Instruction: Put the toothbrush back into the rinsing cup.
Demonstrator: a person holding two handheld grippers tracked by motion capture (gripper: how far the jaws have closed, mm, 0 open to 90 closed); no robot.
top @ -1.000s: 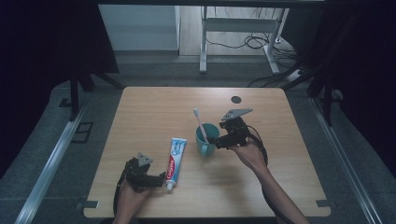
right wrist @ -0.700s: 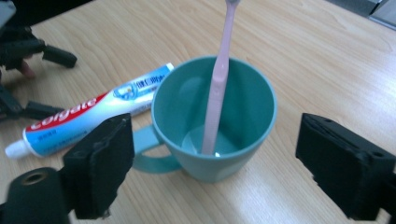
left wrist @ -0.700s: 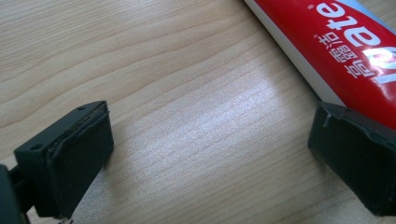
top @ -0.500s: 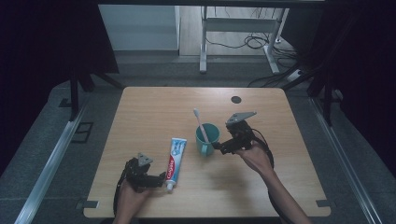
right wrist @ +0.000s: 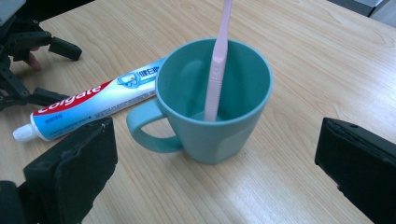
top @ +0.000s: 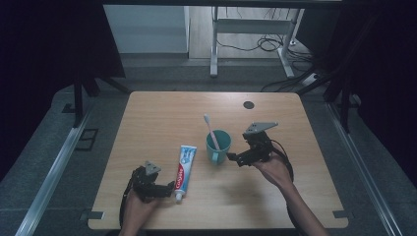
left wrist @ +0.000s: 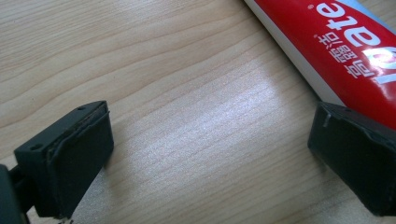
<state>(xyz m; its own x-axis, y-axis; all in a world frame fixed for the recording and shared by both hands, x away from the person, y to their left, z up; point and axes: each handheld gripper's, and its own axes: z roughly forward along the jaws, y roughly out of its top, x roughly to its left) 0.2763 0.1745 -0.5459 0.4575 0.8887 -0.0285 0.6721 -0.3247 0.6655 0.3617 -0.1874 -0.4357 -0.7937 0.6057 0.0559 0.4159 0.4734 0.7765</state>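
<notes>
Dim room, dark floor around a light wooden table (top: 147, 128); desk legs and cables behind it.

Teal mug (top: 218, 146) stands upright around mid-table, handle toward my side. Pink toothbrush (top: 211, 130) stands in it, leaning on the rim, head up. In the right gripper view the mug (right wrist: 219, 112) sits ahead of the jaws, not between them, and the toothbrush (right wrist: 217, 60) handle runs down to the mug floor.

Right gripper (top: 235, 158) is just beside the mug on its right, tips pointing at it, no contact that I can see. Its jaws have just been opening and now stand wide apart, nothing between them.

Toothpaste tube (top: 183, 165) lies flat to the left of the mug, near but apart, cap end toward my side. Right gripper view has it (right wrist: 93, 100) behind the mug handle.

Left gripper (top: 166, 188) rests low at the near-left of the table, tips by the tube's cap end. Left gripper view: jaws spread, bare wood between them, tube (left wrist: 336, 42) alongside the far jaw; I cannot tell if they touch.
</notes>
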